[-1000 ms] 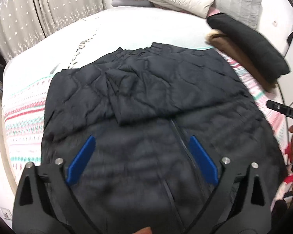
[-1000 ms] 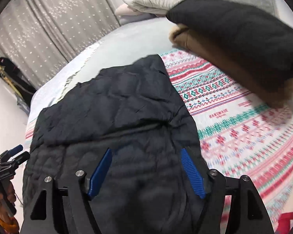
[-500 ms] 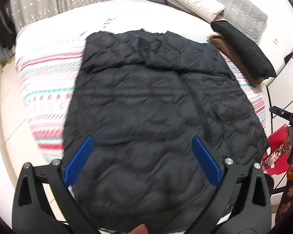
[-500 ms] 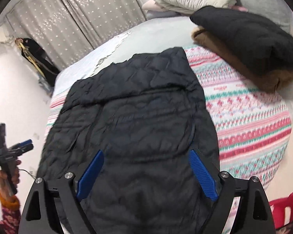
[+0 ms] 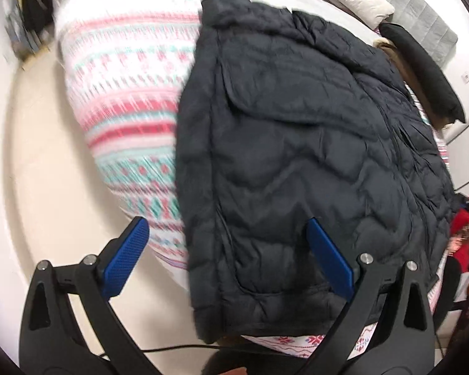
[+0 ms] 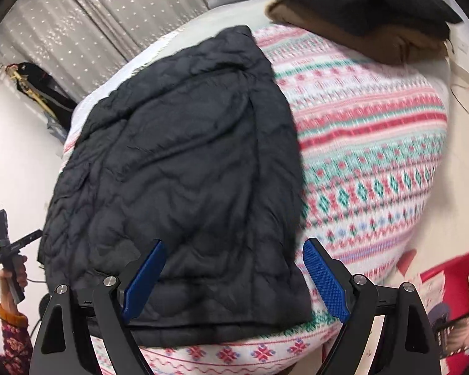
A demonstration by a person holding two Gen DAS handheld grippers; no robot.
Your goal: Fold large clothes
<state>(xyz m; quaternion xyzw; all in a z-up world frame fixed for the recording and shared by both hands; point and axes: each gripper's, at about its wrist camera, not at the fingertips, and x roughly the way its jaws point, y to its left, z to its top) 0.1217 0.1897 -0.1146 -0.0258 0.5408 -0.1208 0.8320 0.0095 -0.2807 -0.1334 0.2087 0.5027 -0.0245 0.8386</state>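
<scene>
**Mei:** Left hand-held gripper [image 5: 225,250] is wide open and holds nothing; it hangs above the near left corner of the black jacket [image 5: 312,156], one finger over the blanket [image 5: 125,93], the other over the jacket; the right hand-held gripper [image 6: 231,275] is open too, empty, above the near right corner of the jacket [image 6: 178,172].

**Tomas:** And where is the jacket?

**Mei:** It lies flat on the bed, on the patterned blanket [image 6: 375,156]; its near hem reaches the bed edge and hangs a little over it; the sleeves seem already laid inward across the body, so it makes one long dark rectangle.

**Tomas:** So which step do you think it is?

**Mei:** I judge the side folds are done; what remains is to fold the length, hem toward collar.

**Tomas:** What does the next move need?

**Mei:** Each gripper should come down on its own hem corner and close on all the layers, because the padded cloth is thick and slippery; then both lift together and carry the hem to the far end, at even height, so the fold stays straight.
</scene>
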